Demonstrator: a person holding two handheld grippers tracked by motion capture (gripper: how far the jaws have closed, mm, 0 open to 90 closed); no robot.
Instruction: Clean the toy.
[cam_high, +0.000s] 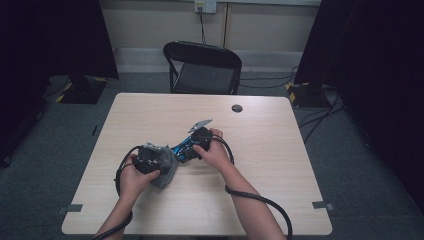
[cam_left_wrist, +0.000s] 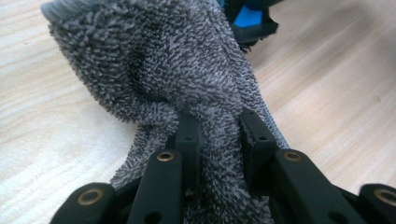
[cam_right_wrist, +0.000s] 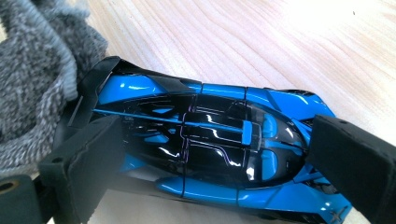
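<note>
Left hand-held gripper (cam_left_wrist: 217, 140) clamped tight on a grey terry cloth (cam_left_wrist: 177, 70), a pinch of looped pile squeezed between the two black jaws. Bunched up above the jaws, bulging toward the camera, one hemmed edge showing at the top left. Just beyond the cloth, at the top, a sliver of blue and black bodywork.

Right hand-held gripper (cam_right_wrist: 210, 158) gripping a blue and black toy sports car (cam_right_wrist: 210, 140), jaws pressed against it at either end of the body, one by the rear wing, one at the nose. Glossy roof facing the camera, light glinting off the black canopy. Rear wing touching the grey cloth (cam_right_wrist: 32, 70), which crowds in from the left of the right gripper view.

From the high view: left hand (cam_high: 134, 175) wrapped around the left hand-held gripper (cam_high: 152, 159), cloth (cam_high: 167, 170) hanging beside it and resting on the surface (cam_high: 260, 165). Right hand (cam_high: 215, 150) on the right hand-held gripper (cam_high: 192, 147), toy car (cam_high: 184, 148) between the two hands, low over the middle of the pale wooden surface. Cloth and car meeting there, close to the near half. Black cables trailing back from both hands toward the near edge.

Farther out: a small dark round cap (cam_high: 237, 108) set into the surface near the far edge, well apart from the hands. Behind it, a black folding chair (cam_high: 202, 67) on the grey floor.
</note>
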